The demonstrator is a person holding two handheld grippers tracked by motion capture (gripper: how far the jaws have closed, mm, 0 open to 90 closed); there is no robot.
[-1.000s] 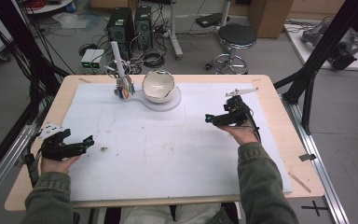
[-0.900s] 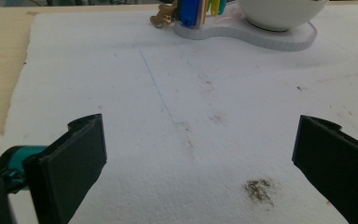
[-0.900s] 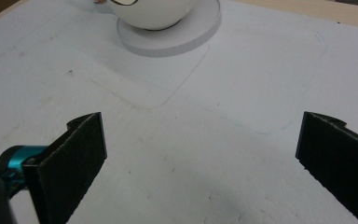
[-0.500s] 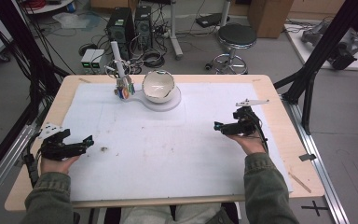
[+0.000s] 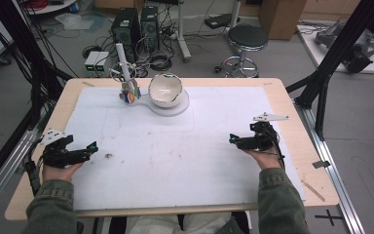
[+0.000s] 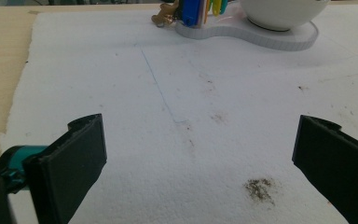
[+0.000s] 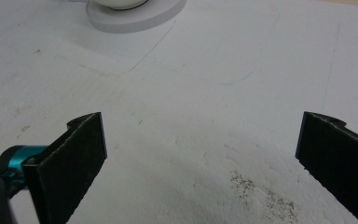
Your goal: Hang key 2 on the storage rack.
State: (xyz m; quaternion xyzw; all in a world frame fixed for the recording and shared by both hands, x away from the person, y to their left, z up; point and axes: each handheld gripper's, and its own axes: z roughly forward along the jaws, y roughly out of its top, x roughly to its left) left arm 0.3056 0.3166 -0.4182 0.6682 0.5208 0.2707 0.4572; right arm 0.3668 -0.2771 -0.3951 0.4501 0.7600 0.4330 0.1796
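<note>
Left gripper (image 5: 85,151) jaws: spread wide, nothing between them; bare white mat (image 6: 177,140) shows in the gap.
Right gripper (image 5: 236,141) jaws: spread wide, holding nothing; bare mat beneath.
Left gripper position: near the left edge of the mat, low over it, held in the person's left hand (image 5: 58,168), pointing toward the table's middle.
Right gripper position: near the right edge of the mat, held in the right hand (image 5: 263,157), pointing left toward the middle.
Dark smudge (image 6: 260,189): on the mat just ahead of the left gripper.
White bowl (image 5: 165,90): upright on a flat white base (image 5: 181,105), at the far middle of the table, well apart from both grippers.
Coloured items (image 5: 130,93): clustered on a stand just left of the bowl; too small to identify.
Table (image 5: 292,105): light wood, mat covering most of it.
</note>
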